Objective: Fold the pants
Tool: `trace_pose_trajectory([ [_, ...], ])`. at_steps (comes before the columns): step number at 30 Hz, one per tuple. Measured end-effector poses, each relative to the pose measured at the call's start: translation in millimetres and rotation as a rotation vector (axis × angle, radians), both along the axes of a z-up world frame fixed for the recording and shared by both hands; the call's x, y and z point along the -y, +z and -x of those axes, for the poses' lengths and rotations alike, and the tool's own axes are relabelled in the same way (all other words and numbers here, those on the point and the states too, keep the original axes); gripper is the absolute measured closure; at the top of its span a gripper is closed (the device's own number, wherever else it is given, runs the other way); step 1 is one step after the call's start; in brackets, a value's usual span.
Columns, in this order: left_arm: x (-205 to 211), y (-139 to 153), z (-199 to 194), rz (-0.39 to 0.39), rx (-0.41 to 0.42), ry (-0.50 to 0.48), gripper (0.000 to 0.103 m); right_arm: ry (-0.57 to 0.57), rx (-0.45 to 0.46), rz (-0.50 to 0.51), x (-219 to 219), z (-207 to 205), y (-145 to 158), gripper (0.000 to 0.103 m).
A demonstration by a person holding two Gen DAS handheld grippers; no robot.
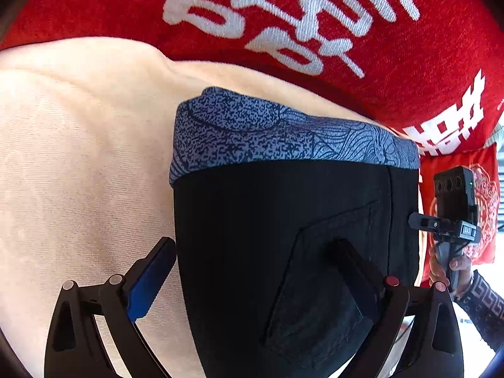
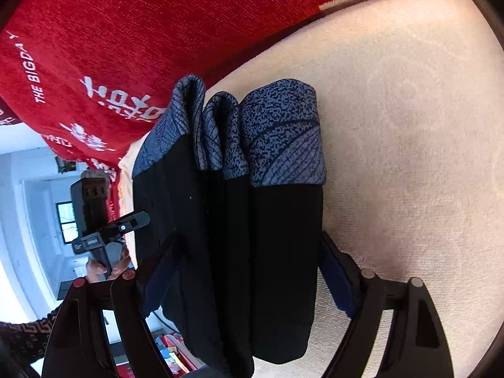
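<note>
The black pants (image 1: pixel 283 236) with blue patterned cuffs (image 1: pixel 267 132) lie folded into a thick bundle on a cream cushion (image 1: pixel 78 157). My left gripper (image 1: pixel 252 258) is open, its fingers spread over the bundle's left edge, one on the cushion, one on the back pocket. In the right wrist view the pants (image 2: pixel 236 252) show several stacked layers with cuffs (image 2: pixel 283 141) at the far end. My right gripper (image 2: pixel 249 258) is open and straddles the bundle from the other side. Each gripper shows in the other's view: the right one (image 1: pixel 453 214) and the left one (image 2: pixel 100 220).
A red blanket with white lettering (image 1: pixel 315 31) covers the cushion back behind the pants; it also shows in the right wrist view (image 2: pixel 110 47). A red patterned pillow (image 1: pixel 482 195) stands at the right. A bright room with a window (image 2: pixel 66 220) lies beyond the cushion's edge.
</note>
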State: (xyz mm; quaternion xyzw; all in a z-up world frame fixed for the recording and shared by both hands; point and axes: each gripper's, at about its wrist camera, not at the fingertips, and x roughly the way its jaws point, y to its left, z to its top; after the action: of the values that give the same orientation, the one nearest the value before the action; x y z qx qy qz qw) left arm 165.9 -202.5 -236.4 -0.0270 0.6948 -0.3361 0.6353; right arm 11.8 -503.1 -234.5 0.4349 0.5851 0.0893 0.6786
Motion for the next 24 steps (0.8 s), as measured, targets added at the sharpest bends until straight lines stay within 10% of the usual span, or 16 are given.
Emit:
trace_pose_trajectory([
  [7, -1, 33, 18, 0.035, 0.081, 0.066, 0.045, -0.013, 0.020, 0.001, -3, 3, 17, 0.060],
  [24, -44, 112, 90, 0.001, 0.149, 0.081, 0.045, -0.008, 0.065, -0.153, -47, 61, 63, 0.062],
])
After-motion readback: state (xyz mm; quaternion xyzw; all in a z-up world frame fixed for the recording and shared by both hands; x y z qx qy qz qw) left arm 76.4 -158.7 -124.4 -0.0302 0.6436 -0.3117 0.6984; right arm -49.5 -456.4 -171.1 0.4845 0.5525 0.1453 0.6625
